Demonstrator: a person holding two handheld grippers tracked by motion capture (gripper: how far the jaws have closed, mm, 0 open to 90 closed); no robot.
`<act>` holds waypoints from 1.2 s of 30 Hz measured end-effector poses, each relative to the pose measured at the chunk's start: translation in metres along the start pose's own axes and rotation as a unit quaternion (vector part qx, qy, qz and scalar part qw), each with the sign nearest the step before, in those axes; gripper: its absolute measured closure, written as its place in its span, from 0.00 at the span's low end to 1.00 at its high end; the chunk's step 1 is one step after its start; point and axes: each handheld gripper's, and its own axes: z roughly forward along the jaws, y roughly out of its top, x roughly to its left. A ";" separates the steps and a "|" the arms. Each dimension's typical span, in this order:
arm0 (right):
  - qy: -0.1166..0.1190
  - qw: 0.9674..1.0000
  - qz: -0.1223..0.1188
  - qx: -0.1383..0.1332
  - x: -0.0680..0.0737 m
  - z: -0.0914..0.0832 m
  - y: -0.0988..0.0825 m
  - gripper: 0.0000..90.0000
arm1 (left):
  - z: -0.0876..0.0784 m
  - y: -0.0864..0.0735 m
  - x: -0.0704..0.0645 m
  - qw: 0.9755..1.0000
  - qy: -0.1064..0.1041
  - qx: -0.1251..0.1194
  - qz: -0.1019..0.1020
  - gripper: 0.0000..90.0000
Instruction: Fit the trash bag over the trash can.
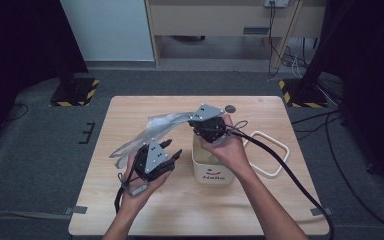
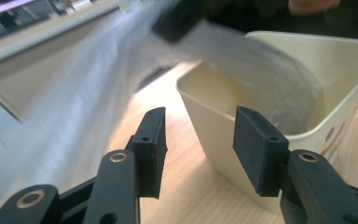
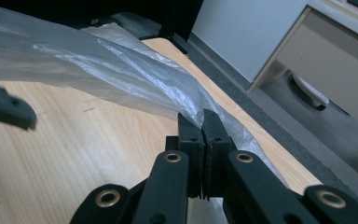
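A clear plastic bag (image 1: 152,127) stretches in the air from above the cream bin (image 1: 212,172), marked "Hello", out to the left over the table. My right gripper (image 1: 196,120) hangs over the bin's far side. In the right gripper view it (image 3: 204,119) is shut on a bunched edge of the bag (image 3: 121,74). My left gripper (image 1: 171,148) is just left of the bin, below the bag. In the left gripper view it (image 2: 200,123) is open, with nothing between its pads; the bin's near corner (image 2: 307,70) lies beyond them and the blurred bag (image 2: 65,102) crosses above.
A cream rectangular ring (image 1: 272,155) lies flat on the table to the right of the bin. A small dark round object (image 1: 230,108) sits near the far edge. The right gripper's black cable (image 1: 290,175) trails off the front right corner.
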 end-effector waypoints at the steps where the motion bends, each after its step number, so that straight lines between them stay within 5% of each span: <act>1: 0.000 1.000 0.003 -0.001 0.000 -0.001 0.000 0.99 | 0.001 -0.002 0.002 1.000 0.001 0.005 -0.004 0.61; 17: 0.033 0.999 -0.007 -0.022 0.012 -0.018 -0.017 1.00 | 0.001 0.008 0.037 0.996 0.012 -0.056 -0.067 0.43; 36: 0.023 0.995 -0.098 -0.006 0.040 -0.012 -0.029 1.00 | 0.004 0.019 0.041 0.991 -0.020 -0.081 -0.102 0.37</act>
